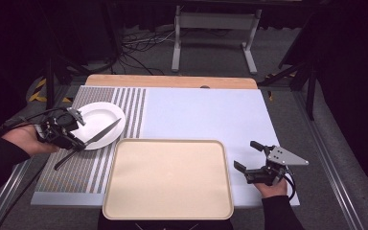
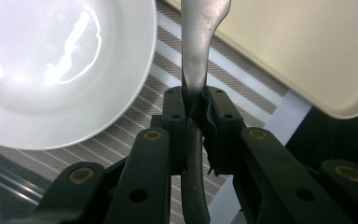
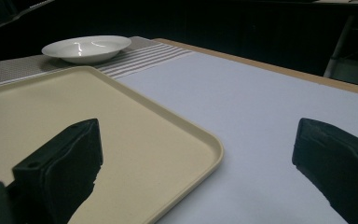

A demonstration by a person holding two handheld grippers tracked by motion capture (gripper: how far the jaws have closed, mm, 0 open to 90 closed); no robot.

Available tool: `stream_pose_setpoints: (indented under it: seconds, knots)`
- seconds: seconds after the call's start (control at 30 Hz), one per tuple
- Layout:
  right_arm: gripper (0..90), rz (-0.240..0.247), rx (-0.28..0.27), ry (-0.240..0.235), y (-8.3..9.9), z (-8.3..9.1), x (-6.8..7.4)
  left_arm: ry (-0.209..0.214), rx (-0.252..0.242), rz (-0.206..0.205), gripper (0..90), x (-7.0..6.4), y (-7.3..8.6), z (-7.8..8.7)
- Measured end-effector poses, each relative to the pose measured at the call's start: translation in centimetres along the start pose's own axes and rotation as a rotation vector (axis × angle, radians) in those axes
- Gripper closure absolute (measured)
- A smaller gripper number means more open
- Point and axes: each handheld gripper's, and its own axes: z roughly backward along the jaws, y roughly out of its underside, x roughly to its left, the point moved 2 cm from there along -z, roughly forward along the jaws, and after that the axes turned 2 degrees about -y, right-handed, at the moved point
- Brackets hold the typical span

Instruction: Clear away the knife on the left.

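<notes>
My left gripper (image 1: 75,143) is shut on a table knife (image 1: 106,130) at the left of the table. The knife's blade slants up and right over the rim of a white plate (image 1: 95,116), and its dark handle points down-left. In the left gripper view the jaws pinch the knife (image 2: 196,56) where blade meets handle, with the plate (image 2: 51,74) to its left and a beige tray (image 2: 307,46) to its right. My right gripper (image 1: 247,155) hovers open with nothing in it just right of the tray (image 1: 167,177). In the right gripper view its jaws (image 3: 200,163) straddle the tray's (image 3: 74,102) corner.
A striped placemat (image 1: 79,175) lies under the plate at the left, and a pale sheet (image 1: 206,112) covers the table beyond and right of the tray. The plate (image 3: 86,46) sits far off behind the tray. Table legs and cables stand on the floor behind.
</notes>
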Motion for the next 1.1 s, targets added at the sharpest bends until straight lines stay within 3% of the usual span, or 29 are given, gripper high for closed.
stream_pose_setpoints:
  seconds: [0.1, 0.43, 0.47, 0.5, 0.67, 0.9, 1.1]
  knots:
    - [2.3, 0.0, 0.002, 0.002, 0.0, 0.0, 0.0, 0.006, 0.001, 0.042, 80.2, -0.2, -0.3, -0.3]
    - [2.3, -0.007, -0.001, -0.004, 0.0, 0.0, 0.0, 0.008, -0.046, 0.092, 80.1, -1.7, -1.4, -0.6]
    - [2.3, -0.003, 0.003, -0.003, 0.0, 0.0, 0.0, 0.022, -0.042, 0.1, 80.1, -2.0, -1.6, -0.7]
    - [2.3, -0.003, 0.004, -0.003, 0.0, 0.0, 0.0, 0.013, -0.047, 0.091, 80.2, -2.2, -1.7, -0.9]
    - [2.3, -0.01, 0.004, -0.004, 0.0, 0.0, -0.1, 0.055, -0.036, 0.119, 80.1, -2.9, -2.7, -1.6]
    - [2.2, -0.013, -0.002, -0.003, 0.0, 0.1, -0.2, 0.073, -0.026, 0.143, 80.1, -4.0, -3.8, -2.6]
    - [2.2, -0.013, -0.004, -0.005, 0.0, 0.1, -0.2, 0.094, -0.023, 0.139, 80.1, -4.8, -4.6, -3.2]
